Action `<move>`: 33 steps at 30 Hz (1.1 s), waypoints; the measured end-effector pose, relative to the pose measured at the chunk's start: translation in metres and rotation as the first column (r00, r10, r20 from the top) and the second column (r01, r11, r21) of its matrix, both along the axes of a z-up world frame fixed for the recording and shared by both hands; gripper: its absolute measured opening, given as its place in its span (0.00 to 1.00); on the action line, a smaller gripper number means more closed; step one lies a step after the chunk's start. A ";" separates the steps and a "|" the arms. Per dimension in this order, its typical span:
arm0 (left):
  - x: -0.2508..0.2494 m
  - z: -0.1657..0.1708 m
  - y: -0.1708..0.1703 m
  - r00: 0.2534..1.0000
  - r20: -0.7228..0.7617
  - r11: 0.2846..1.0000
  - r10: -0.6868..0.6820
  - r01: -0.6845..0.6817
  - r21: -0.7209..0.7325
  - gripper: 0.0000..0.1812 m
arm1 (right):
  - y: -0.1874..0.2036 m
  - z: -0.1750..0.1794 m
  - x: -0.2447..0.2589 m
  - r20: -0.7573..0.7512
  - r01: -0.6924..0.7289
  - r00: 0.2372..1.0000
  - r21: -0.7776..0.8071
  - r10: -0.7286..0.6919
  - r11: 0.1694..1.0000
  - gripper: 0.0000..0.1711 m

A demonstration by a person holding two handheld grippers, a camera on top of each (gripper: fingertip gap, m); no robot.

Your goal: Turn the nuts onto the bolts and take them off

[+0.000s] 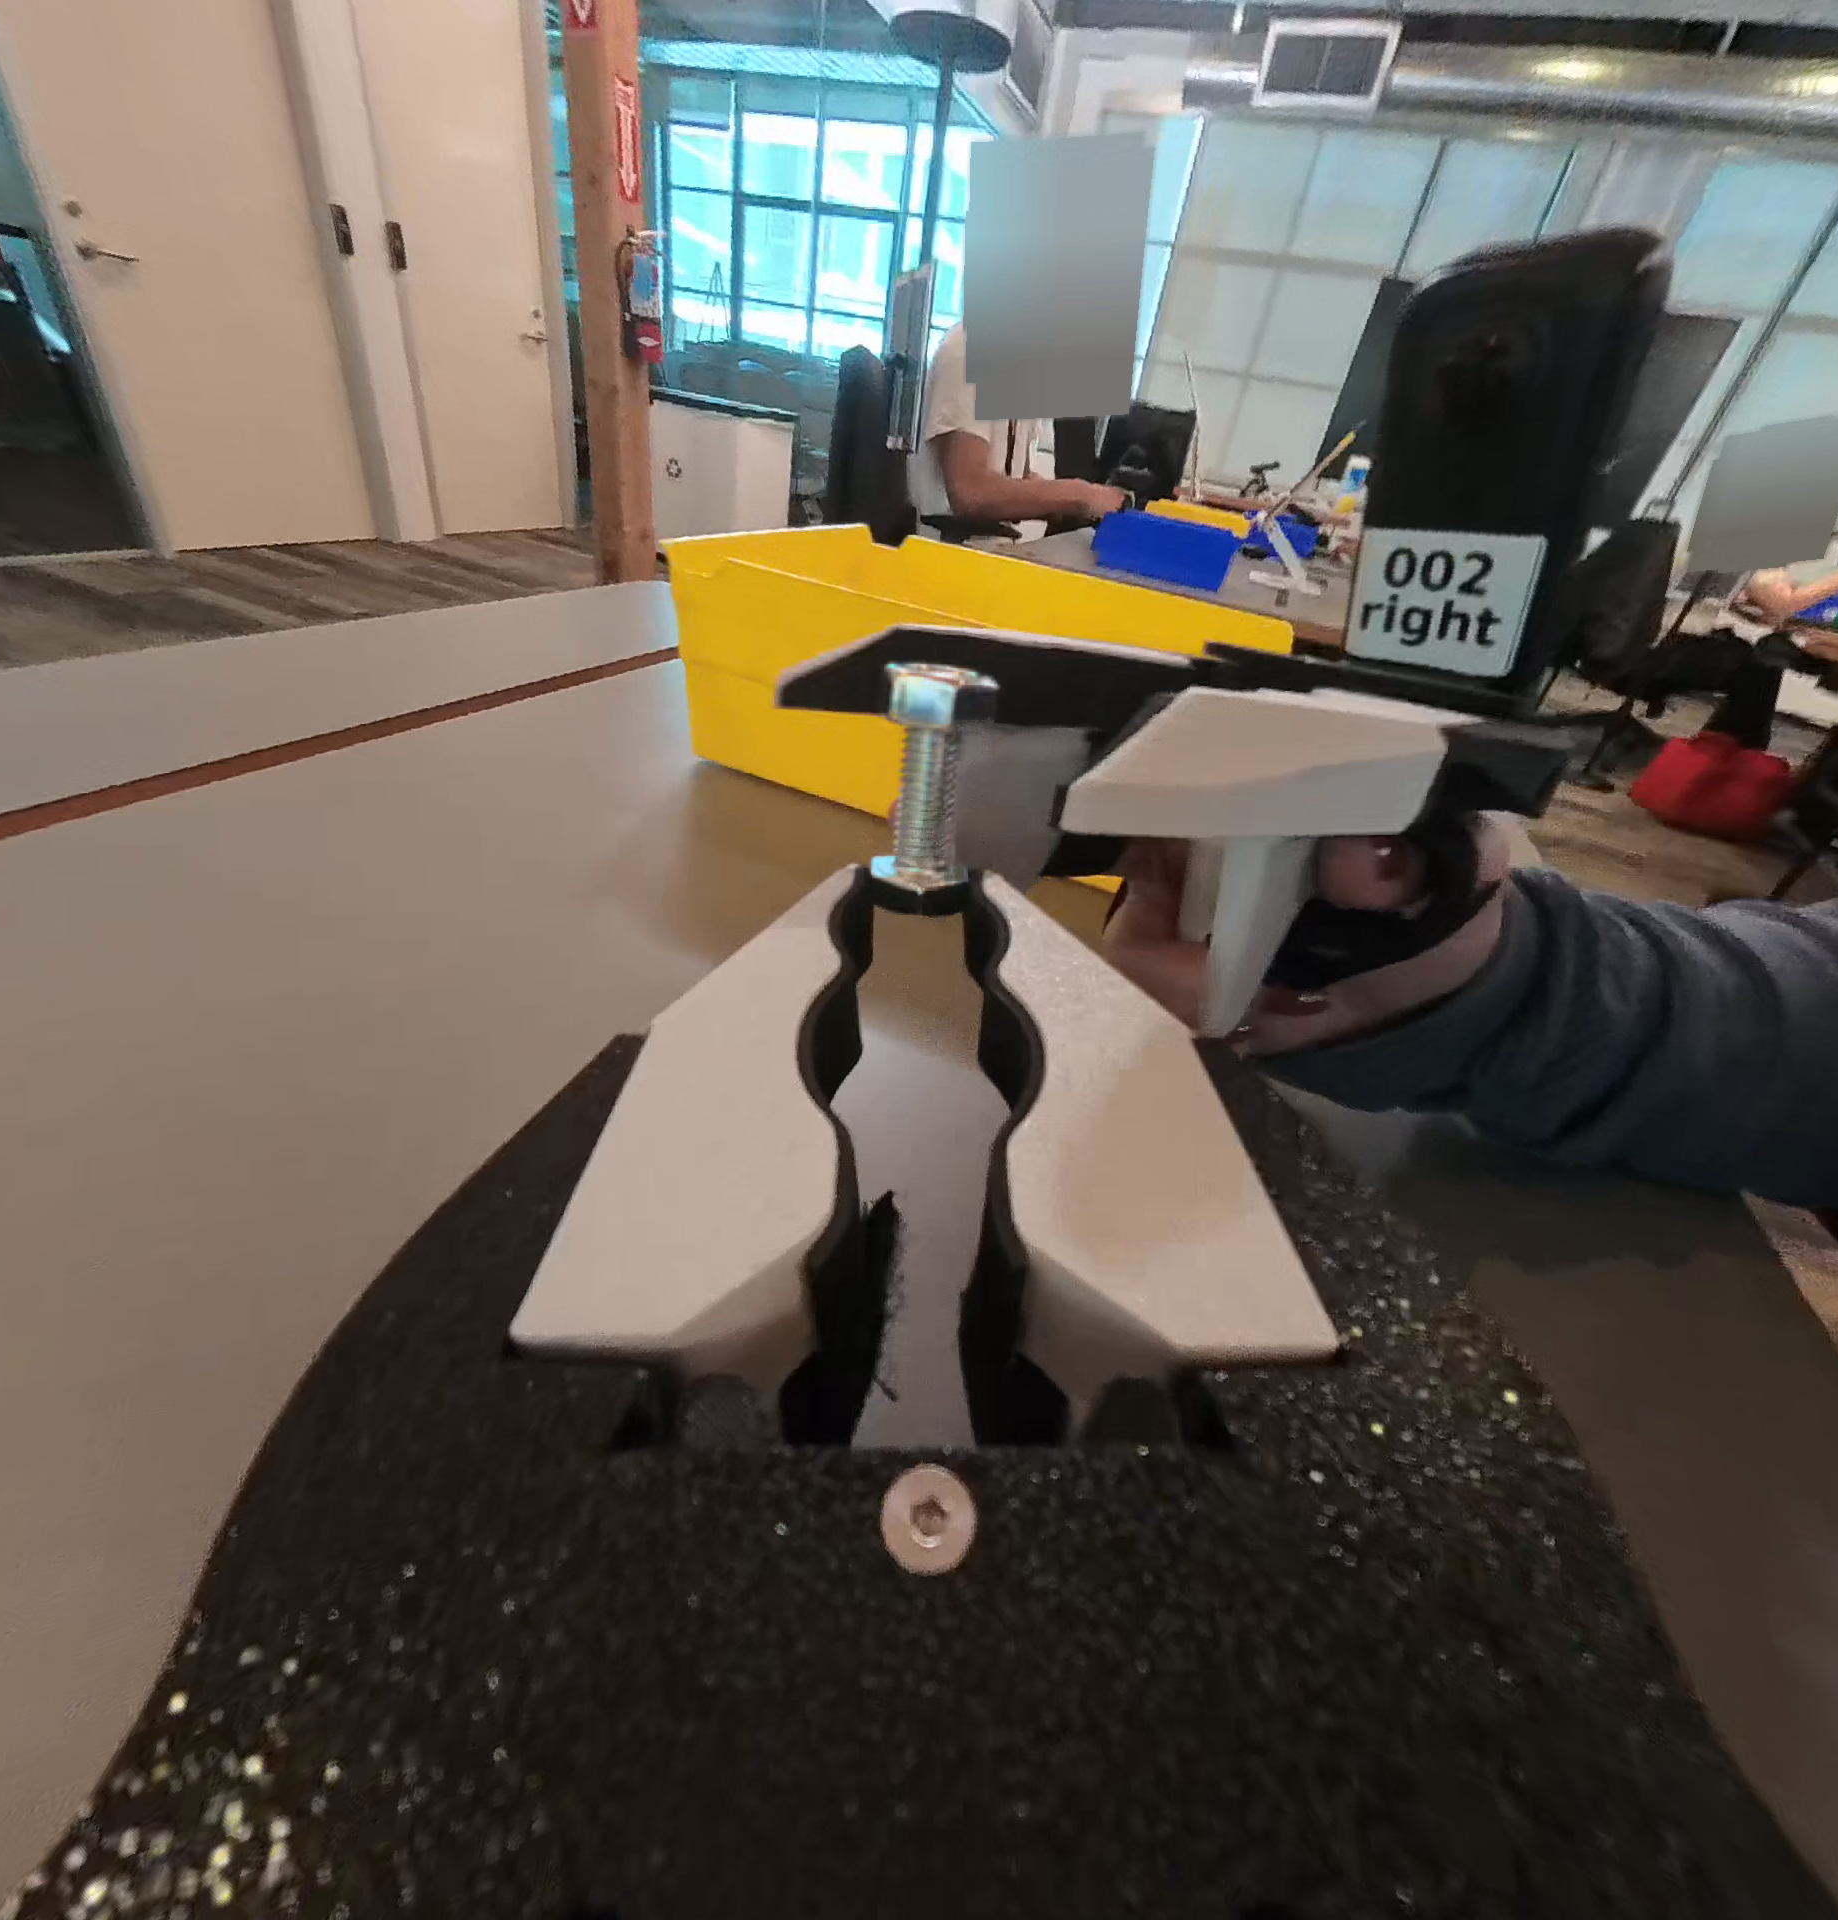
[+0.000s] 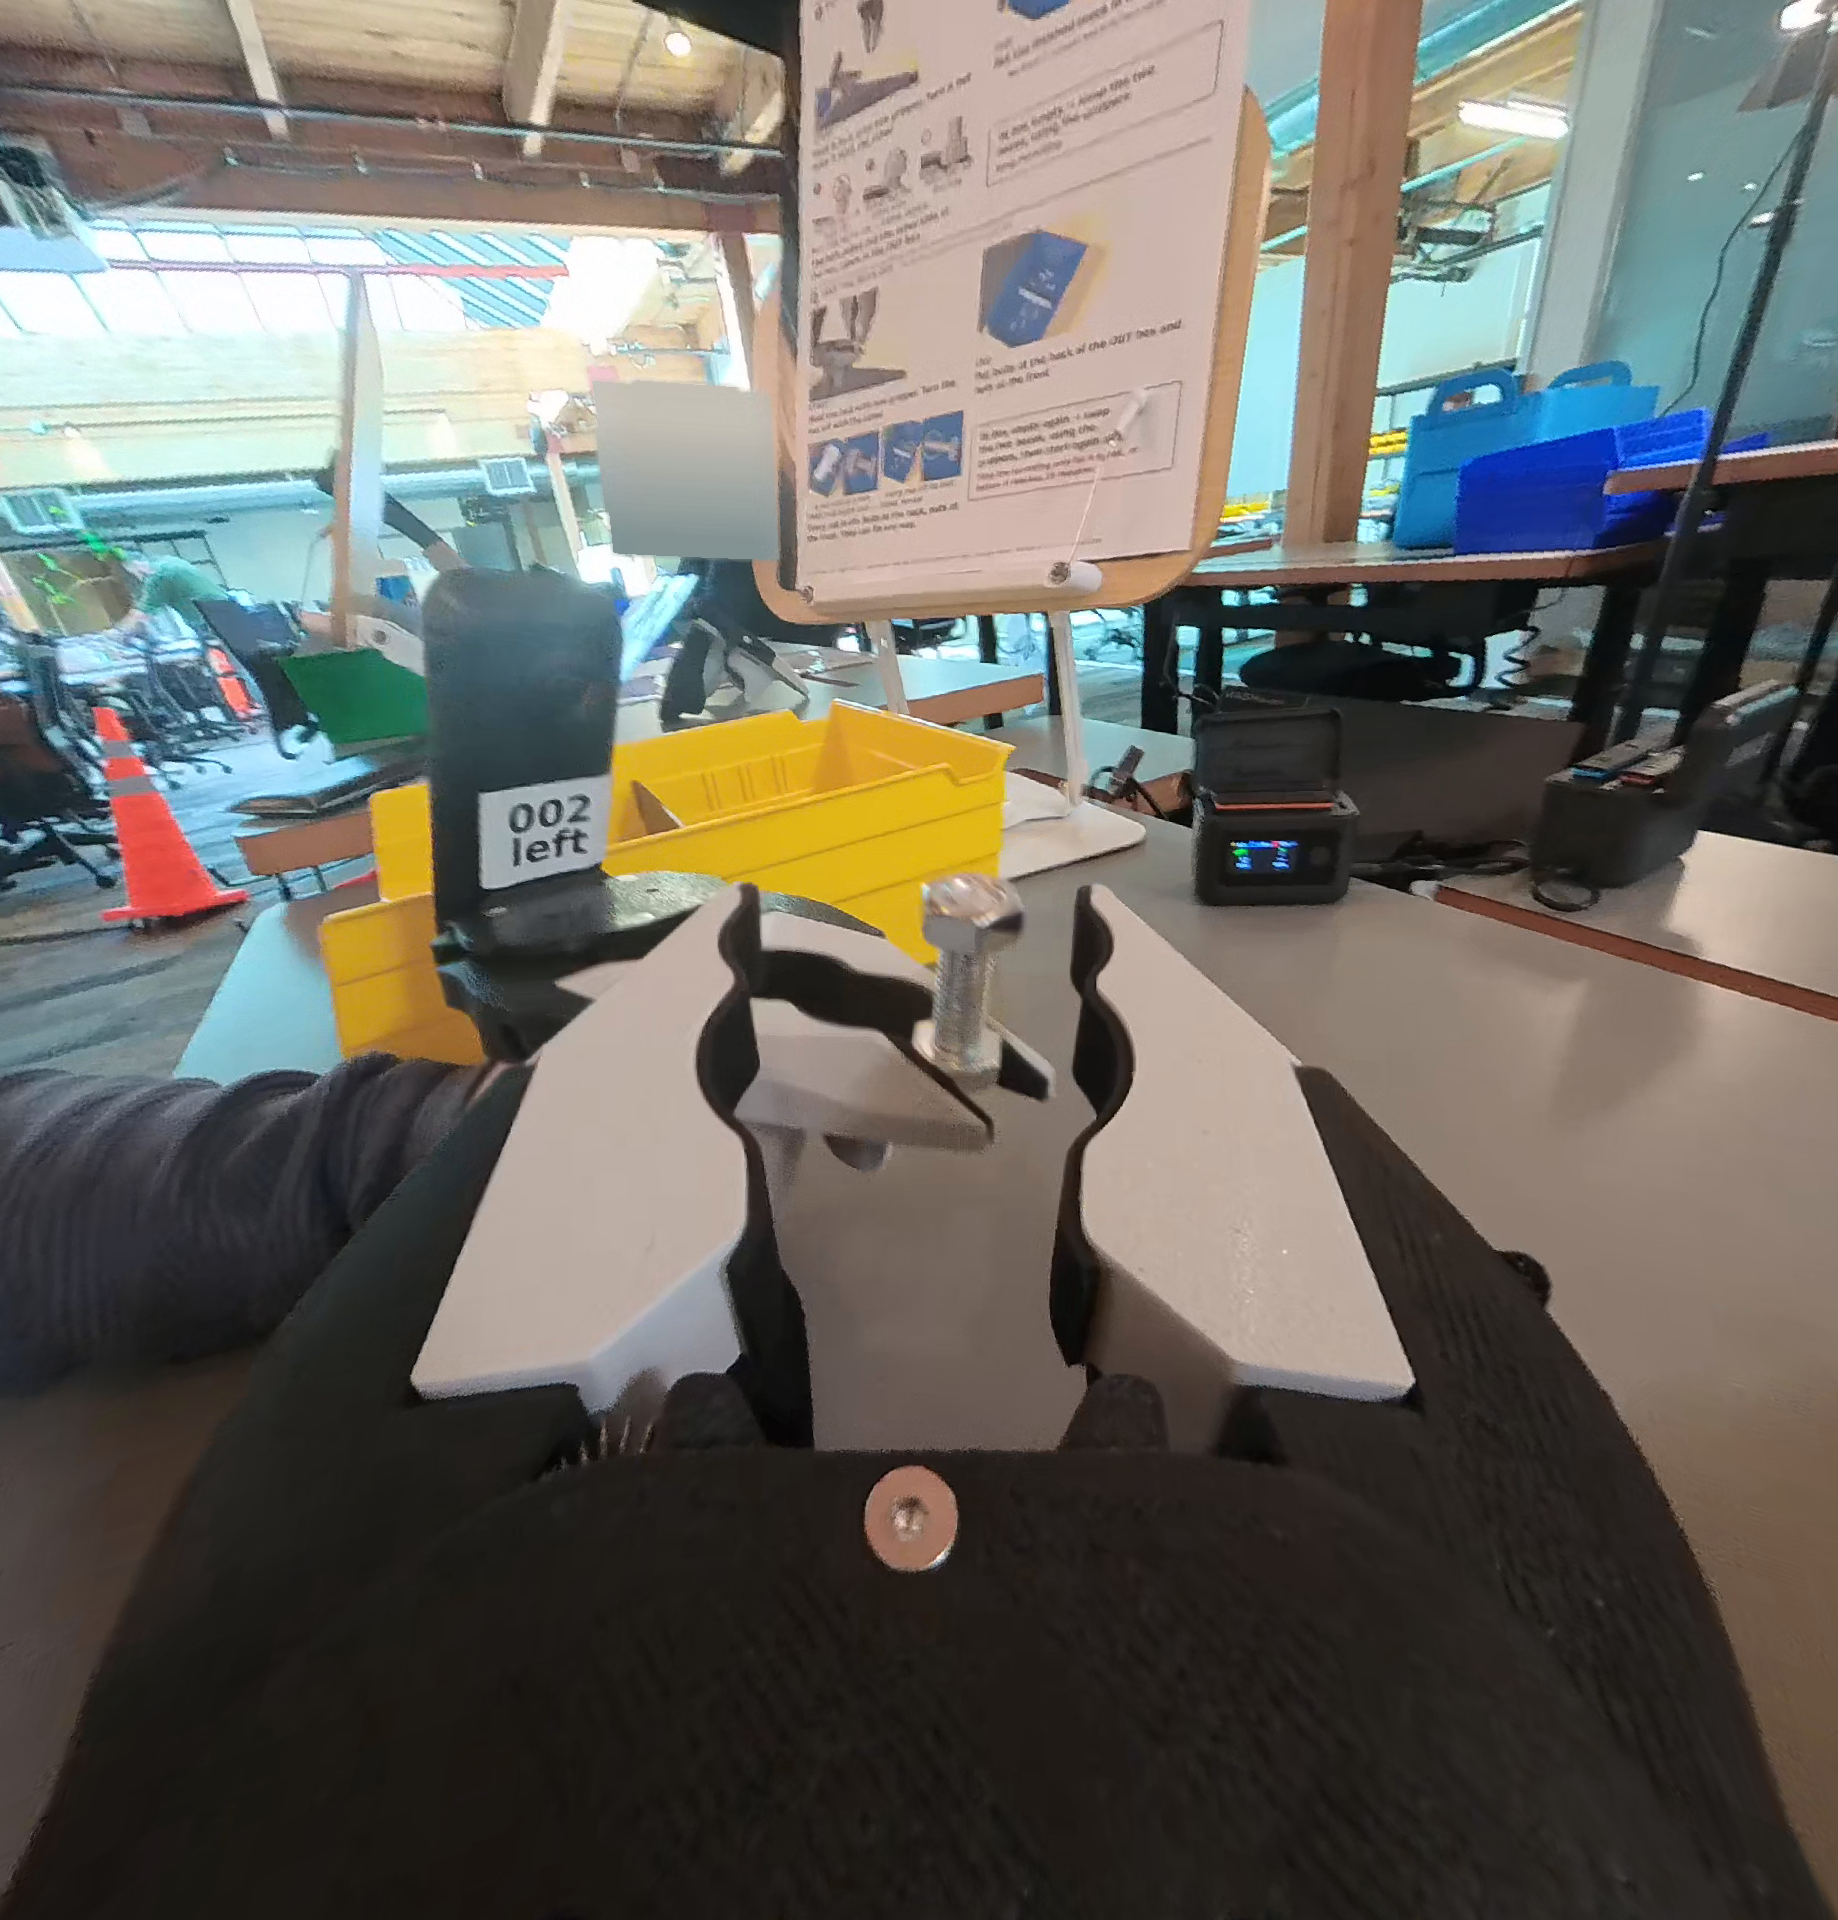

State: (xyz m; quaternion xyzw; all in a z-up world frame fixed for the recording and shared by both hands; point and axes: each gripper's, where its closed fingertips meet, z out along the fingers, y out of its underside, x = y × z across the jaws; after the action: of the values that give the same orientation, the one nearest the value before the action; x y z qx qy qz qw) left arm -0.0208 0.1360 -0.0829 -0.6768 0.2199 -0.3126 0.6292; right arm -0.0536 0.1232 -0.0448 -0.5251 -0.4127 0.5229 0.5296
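Observation:
A silver bolt [image 1: 925, 800] stands upright, head up, with its lower end threaded in a nut [image 1: 915, 883]. My left gripper [image 1: 920, 888] is shut on the nut at its fingertips and holds it above the grey table [image 1: 271, 987]. My right gripper [image 1: 930, 748] comes in from the right, level with the bolt's head and upper shaft. In the right wrist view the right gripper [image 2: 910, 920] is open, with the bolt [image 2: 962, 977] standing between its fingers and a gap on both sides. The left gripper [image 2: 998, 1091] also shows there, pinching the nut [image 2: 956, 1055].
A yellow bin [image 1: 790, 634] stands on the table just behind the bolt; it also shows in the right wrist view [image 2: 842, 810]. An instruction sheet on a stand [image 2: 998, 312], a small black device with a screen [image 2: 1273, 831] and a black case [image 2: 1621, 821] are at the back right. A person's hand [image 1: 1351, 935] holds the right gripper. The grippers' ends are close to 4 cm from one another.

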 end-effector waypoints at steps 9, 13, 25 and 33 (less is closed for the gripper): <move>-0.022 0.010 0.004 0.995 0.055 0.996 0.079 -0.082 0.046 0.08 | -0.002 0.002 -0.001 -0.010 0.016 1.000 0.008 -0.016 1.000 0.35; 0.008 0.002 -0.003 1.000 -0.008 0.999 -0.021 0.021 0.040 0.09 | -0.009 0.008 -0.002 -0.049 -0.011 0.999 0.008 0.012 1.000 0.35; 0.019 0.005 -0.012 0.993 0.001 0.992 -0.115 0.114 0.057 0.09 | -0.016 0.006 -0.005 -0.054 -0.034 0.998 0.021 0.035 0.999 0.36; -0.019 0.008 0.004 0.997 0.066 0.999 0.039 -0.041 0.029 0.08 | -0.007 0.004 -0.001 -0.027 0.004 1.000 0.017 -0.003 1.000 0.33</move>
State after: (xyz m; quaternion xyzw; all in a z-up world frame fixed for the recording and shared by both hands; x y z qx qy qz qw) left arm -0.0403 0.1401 -0.0747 -0.6607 0.1905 -0.3186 0.6524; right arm -0.0549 0.1166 -0.0406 -0.5141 -0.4090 0.5256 0.5406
